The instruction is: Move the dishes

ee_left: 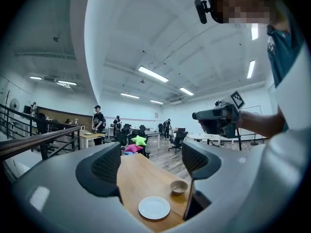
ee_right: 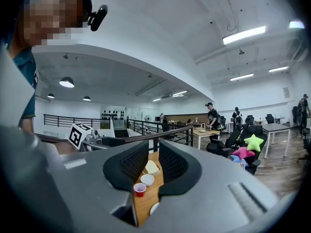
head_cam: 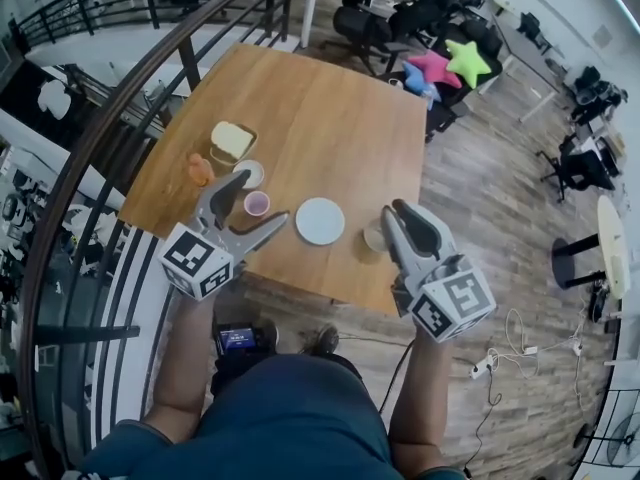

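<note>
A round white plate (head_cam: 320, 220) lies near the front edge of the wooden table (head_cam: 330, 118). It appears in the left gripper view as the plate (ee_left: 154, 207) with a small tan bowl (ee_left: 179, 186) beside it. That bowl (head_cam: 374, 236) is half hidden by my right gripper (head_cam: 397, 211), whose jaws stand only a narrow gap apart, empty. My left gripper (head_cam: 262, 198) hangs wide open over a pink cup (head_cam: 257, 203), holding nothing. The right gripper view shows the cup (ee_right: 140, 189) and a white bowl (ee_right: 147, 179) through its slit.
A tray with bread (head_cam: 233, 141), a small white bowl (head_cam: 248, 173) and an orange item (head_cam: 199, 170) sit at the table's left side. A black railing (head_cam: 150, 78) runs along the left. Office chairs and star cushions (head_cam: 468, 61) stand beyond the far end.
</note>
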A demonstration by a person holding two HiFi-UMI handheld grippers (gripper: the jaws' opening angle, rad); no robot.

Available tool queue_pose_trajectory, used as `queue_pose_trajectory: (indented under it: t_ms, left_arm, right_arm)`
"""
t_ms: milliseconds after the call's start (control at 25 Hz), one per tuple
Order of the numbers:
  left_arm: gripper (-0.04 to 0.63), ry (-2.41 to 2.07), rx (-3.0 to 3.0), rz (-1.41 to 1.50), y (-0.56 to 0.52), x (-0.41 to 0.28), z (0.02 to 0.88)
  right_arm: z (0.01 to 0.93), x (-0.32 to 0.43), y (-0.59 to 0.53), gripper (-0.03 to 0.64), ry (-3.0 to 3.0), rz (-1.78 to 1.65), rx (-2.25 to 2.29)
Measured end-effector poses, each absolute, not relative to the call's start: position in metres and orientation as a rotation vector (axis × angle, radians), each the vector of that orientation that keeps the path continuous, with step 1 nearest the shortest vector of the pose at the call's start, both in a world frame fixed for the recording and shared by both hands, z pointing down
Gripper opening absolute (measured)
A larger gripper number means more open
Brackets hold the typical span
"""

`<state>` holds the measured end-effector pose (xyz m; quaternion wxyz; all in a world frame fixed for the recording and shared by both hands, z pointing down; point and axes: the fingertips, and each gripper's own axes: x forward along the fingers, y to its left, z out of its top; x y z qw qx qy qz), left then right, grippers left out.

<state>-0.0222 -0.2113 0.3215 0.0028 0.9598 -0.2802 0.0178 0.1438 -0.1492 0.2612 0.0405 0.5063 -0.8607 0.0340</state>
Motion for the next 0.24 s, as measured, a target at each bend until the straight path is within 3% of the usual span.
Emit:
queue_pose_trajectory:
  t_ms: [240]
  left_arm:
    - [0.379,-0.877,2.999,0.049,-0.2135,-0.0301,0.3296]
  right_arm:
    - [0.2692,0.1401,-0.1504,0.074,-2.620,0.123,1.565]
